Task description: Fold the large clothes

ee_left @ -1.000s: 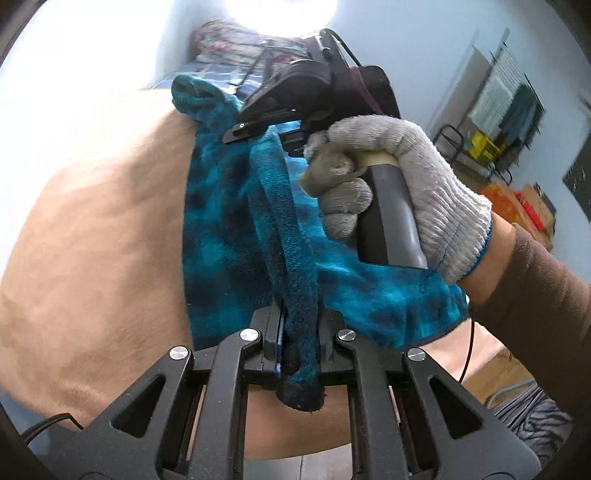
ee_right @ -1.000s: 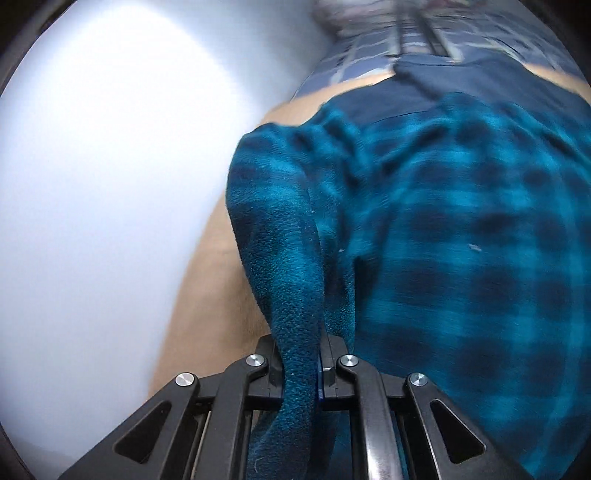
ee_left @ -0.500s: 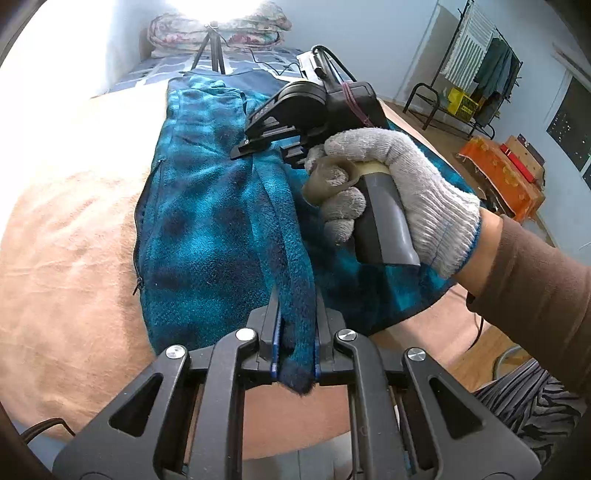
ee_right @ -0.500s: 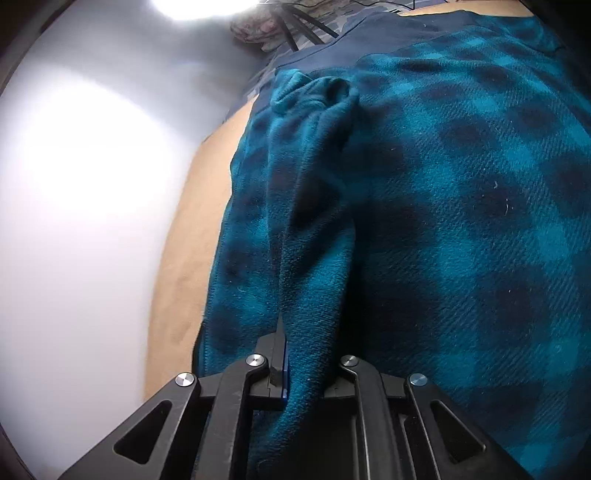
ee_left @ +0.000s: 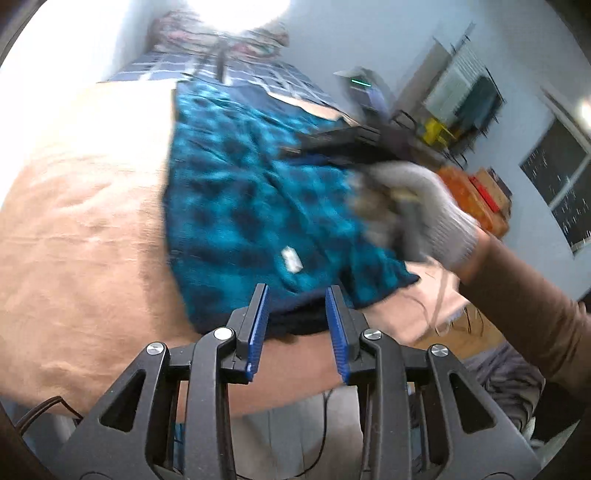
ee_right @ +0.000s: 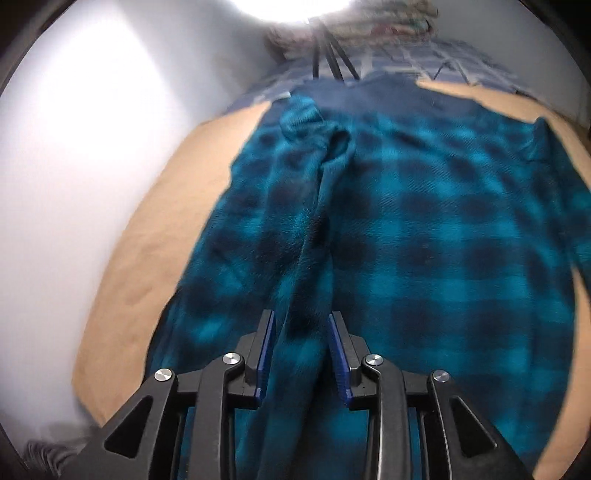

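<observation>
A teal and black plaid fleece garment [ee_left: 236, 192] lies spread on a tan bed cover [ee_left: 81, 206]. My left gripper [ee_left: 297, 295] is open and empty, just above the garment's near dark hem. The right gripper shows blurred in the left wrist view [ee_left: 332, 142], held by a gloved hand over the garment's right side. In the right wrist view my right gripper [ee_right: 301, 325] is open, with a raised ridge of the garment [ee_right: 443, 229] lying loose between its blue pads [ee_right: 266, 339].
A tripod [ee_right: 328, 55] and piled bedding [ee_left: 221, 33] sit at the far end of the bed on a checked sheet. A white wall [ee_right: 74, 147] runs along the left. A clothes rack [ee_left: 465, 92] and orange boxes [ee_left: 476, 192] stand on the right.
Both grippers have opened and let go of the garment fold. The fold has dropped onto the bed. The right gripper has moved right and lower, blurred in motion.
</observation>
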A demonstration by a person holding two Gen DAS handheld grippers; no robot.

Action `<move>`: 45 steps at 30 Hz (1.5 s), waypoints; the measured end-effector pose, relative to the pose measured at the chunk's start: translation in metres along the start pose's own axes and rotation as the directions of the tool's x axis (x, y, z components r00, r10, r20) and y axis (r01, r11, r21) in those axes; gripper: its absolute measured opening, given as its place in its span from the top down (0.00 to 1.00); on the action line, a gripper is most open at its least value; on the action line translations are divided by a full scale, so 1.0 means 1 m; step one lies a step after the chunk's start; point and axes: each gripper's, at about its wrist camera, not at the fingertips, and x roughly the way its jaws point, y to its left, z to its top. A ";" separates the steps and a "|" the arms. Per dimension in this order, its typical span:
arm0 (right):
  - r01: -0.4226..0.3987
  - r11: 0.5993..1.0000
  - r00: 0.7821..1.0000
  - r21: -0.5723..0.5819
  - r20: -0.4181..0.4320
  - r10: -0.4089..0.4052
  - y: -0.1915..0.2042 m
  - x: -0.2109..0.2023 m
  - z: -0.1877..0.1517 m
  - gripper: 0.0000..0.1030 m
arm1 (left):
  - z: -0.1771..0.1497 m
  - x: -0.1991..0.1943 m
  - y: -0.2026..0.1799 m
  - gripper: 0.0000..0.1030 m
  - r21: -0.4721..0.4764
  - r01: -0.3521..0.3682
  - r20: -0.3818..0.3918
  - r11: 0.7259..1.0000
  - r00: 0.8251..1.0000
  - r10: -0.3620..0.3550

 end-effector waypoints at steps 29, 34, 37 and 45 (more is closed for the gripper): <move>0.174 0.978 0.944 0.112 0.263 -0.199 -0.093 -0.155 -0.102 0.26 | 0.036 0.047 -0.076 0.31 0.144 -0.290 0.050 0.946 0.957 0.285; 0.240 0.959 0.919 0.150 0.282 -0.274 -0.119 -0.171 -0.105 0.16 | 0.065 0.018 -0.104 0.18 0.175 -0.328 0.166 0.928 0.939 0.300; 0.276 0.944 0.906 0.181 0.279 -0.319 -0.141 -0.178 -0.108 0.16 | 0.075 0.015 -0.110 0.15 0.193 -0.349 0.193 0.917 0.930 0.314; 0.406 0.857 0.843 0.318 0.233 -0.486 -0.214 -0.199 -0.126 0.15 | 0.082 0.050 -0.116 0.15 0.243 -0.398 0.165 0.885 0.916 0.366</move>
